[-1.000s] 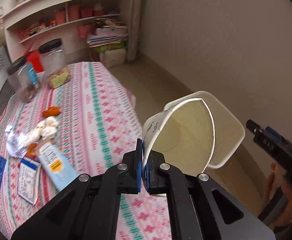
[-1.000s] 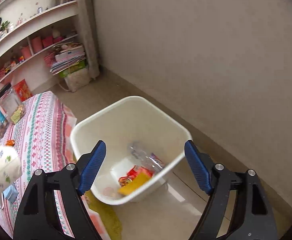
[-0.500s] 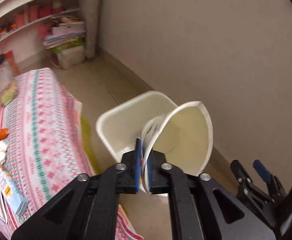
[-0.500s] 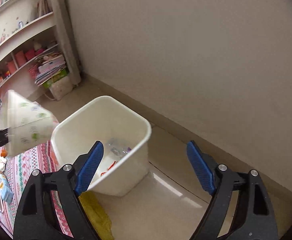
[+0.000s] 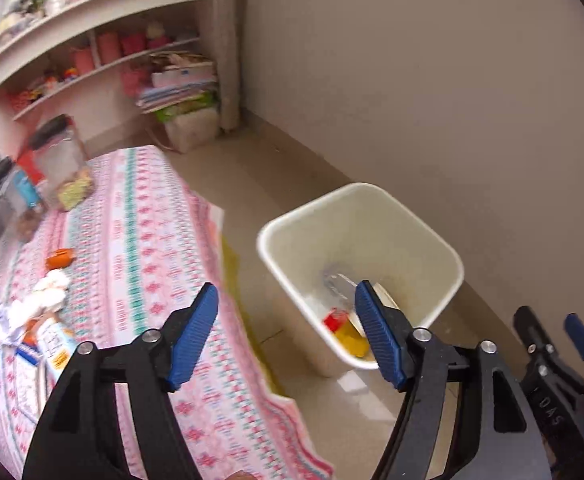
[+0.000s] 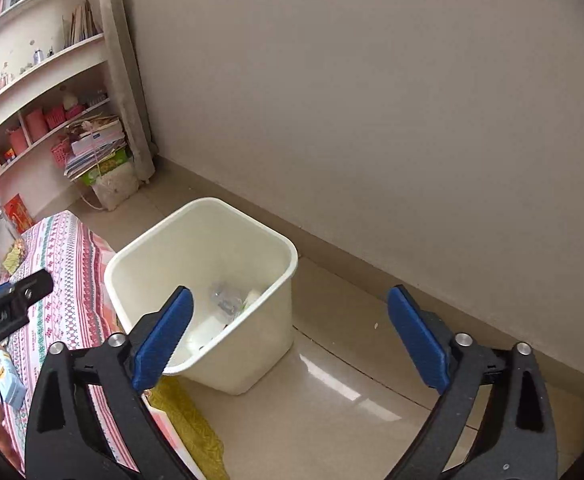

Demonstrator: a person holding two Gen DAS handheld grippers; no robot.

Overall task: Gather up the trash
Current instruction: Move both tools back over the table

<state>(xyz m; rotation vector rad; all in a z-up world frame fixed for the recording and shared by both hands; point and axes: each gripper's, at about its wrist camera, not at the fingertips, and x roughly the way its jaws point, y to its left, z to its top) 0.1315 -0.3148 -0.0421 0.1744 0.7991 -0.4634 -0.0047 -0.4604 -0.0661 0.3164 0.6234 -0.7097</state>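
Observation:
A white waste bin [image 5: 424, 236] stands on the floor beside the table and also shows in the right wrist view [image 6: 275, 248]. Trash lies in its bottom, with red and yellow wrappers [image 5: 342, 326], clear plastic [image 6: 223, 300] and a paper cup [image 5: 384, 292]. My left gripper [image 5: 287, 336] is open and empty above the gap between table and bin. My right gripper [image 6: 287, 336] is open and empty just in front of the bin. Crumpled tissues [image 5: 47, 292], a small carton [image 5: 55, 344] and an orange scrap [image 5: 60, 258] lie on the table's left part.
The table has a pink patterned cloth [image 5: 143, 248]. Two clear jars with black lids [image 5: 61, 160] stand at its far end. A shelf unit [image 5: 91, 52] with pink baskets and stacked papers lines the back wall. A yellow cloth [image 6: 187, 416] hangs by the bin.
My left gripper was shut on a paper cup; it has opened and the cup has dropped into the bin. The left view has swung back toward the table.

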